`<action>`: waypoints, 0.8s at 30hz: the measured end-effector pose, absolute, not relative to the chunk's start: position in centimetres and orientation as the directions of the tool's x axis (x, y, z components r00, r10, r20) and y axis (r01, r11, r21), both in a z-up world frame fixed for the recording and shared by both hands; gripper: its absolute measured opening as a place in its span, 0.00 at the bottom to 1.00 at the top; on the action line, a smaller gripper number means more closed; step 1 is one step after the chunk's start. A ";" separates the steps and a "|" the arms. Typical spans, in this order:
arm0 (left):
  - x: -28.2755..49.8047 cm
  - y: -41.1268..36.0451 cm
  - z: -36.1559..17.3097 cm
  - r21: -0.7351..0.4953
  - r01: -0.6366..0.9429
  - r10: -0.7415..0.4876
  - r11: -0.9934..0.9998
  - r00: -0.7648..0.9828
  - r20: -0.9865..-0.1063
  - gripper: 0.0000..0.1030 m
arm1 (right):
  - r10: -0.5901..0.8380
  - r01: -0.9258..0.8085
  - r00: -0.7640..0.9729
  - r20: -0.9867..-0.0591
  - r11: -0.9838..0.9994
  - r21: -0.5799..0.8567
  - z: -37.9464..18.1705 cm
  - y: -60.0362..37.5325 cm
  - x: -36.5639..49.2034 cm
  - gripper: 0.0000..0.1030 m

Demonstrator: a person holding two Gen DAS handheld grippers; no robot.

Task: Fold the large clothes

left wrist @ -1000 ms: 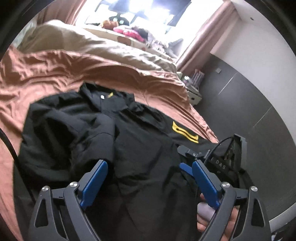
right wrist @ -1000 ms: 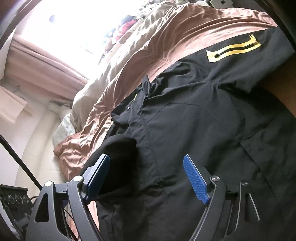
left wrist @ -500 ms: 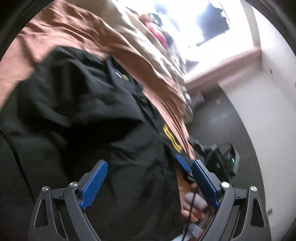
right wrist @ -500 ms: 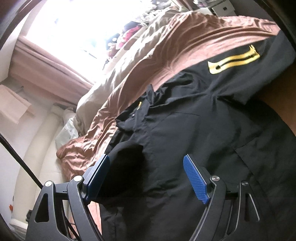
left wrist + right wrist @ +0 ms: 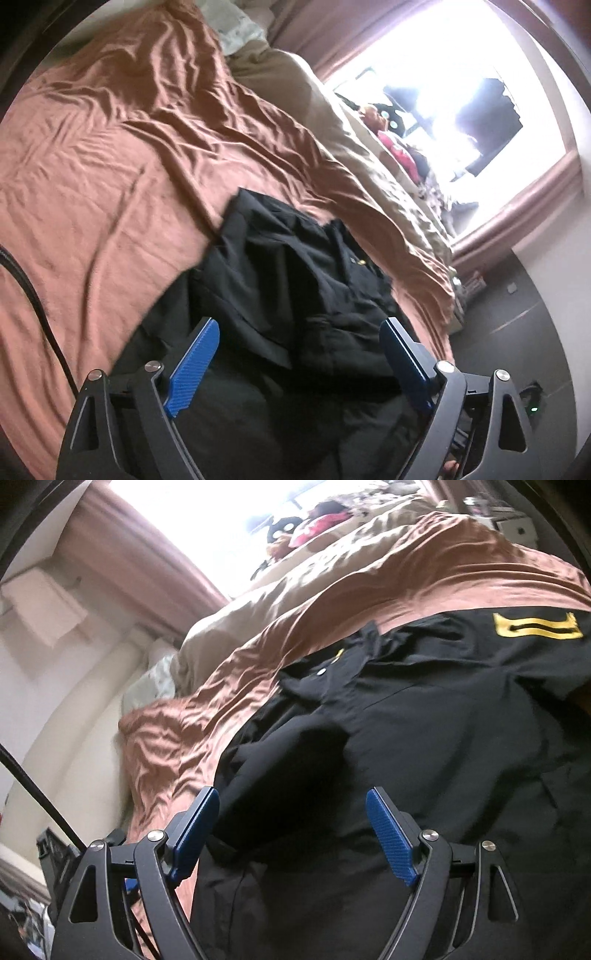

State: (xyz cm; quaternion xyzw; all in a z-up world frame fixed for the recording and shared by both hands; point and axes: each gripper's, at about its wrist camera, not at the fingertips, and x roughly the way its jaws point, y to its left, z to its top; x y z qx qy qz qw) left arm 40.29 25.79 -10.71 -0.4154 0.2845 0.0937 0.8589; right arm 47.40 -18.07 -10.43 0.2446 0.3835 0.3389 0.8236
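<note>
Black shirt (image 5: 424, 738) lies spread on bed w/ rust-brown sheet (image 5: 129, 155). Left gripper (image 5: 299, 354) jaws closing, nothing gripped; right gripper (image 5: 291, 823) jaws wide, released, over shirt.

Black shirt (image 5: 424, 738) with yellow sleeve patch (image 5: 537, 626) beyond blue finger pads (image 5: 388, 836); rust-brown bedsheet (image 5: 110, 166), beige duvet (image 5: 295, 85).

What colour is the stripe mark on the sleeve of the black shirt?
Yellow. The stripe mark on the black shirt shows best in the right wrist view.
</note>
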 end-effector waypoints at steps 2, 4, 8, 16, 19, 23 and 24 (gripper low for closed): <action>40.4 26.7 -12.1 -0.681 -0.412 -0.088 0.606 0.815 -0.572 0.80 | 0.744 -0.395 0.467 -0.477 0.658 0.641 -10.2 -16.3 47.3 0.78; 40.4 27.5 -13.4 -0.677 -0.426 -0.085 0.599 0.808 -0.583 0.78 | 0.743 -0.418 0.450 -0.496 0.666 0.618 -10.3 -14.3 47.5 0.78; 39.7 29.1 -15.5 -0.666 -0.498 -0.065 0.555 0.773 -0.632 0.75 | 0.709 -0.452 0.430 -0.559 0.705 0.546 -11.1 -10.5 48.2 0.78; 40.1 29.5 -16.5 -0.638 -0.525 -0.059 0.563 0.744 -0.665 0.75 | 0.566 -0.290 0.471 -0.676 0.823 0.488 -14.1 -11.7 52.1 0.78; 40.1 29.4 -16.7 -0.634 -0.532 -0.057 0.561 0.739 -0.671 0.75 | 0.502 -0.202 0.514 -0.695 0.859 0.470 -14.4 -14.8 53.2 0.78; 40.1 29.1 -16.6 -0.625 -0.537 -0.050 0.567 0.735 -0.677 0.75 | 0.399 -0.075 0.561 -0.726 0.897 0.435 -15.1 -19.1 53.8 0.78; 40.1 28.9 -16.5 -0.618 -0.540 -0.046 0.572 0.731 -0.681 0.75 | 0.394 -0.059 0.568 -0.723 0.895 0.441 -15.2 -19.9 53.7 0.78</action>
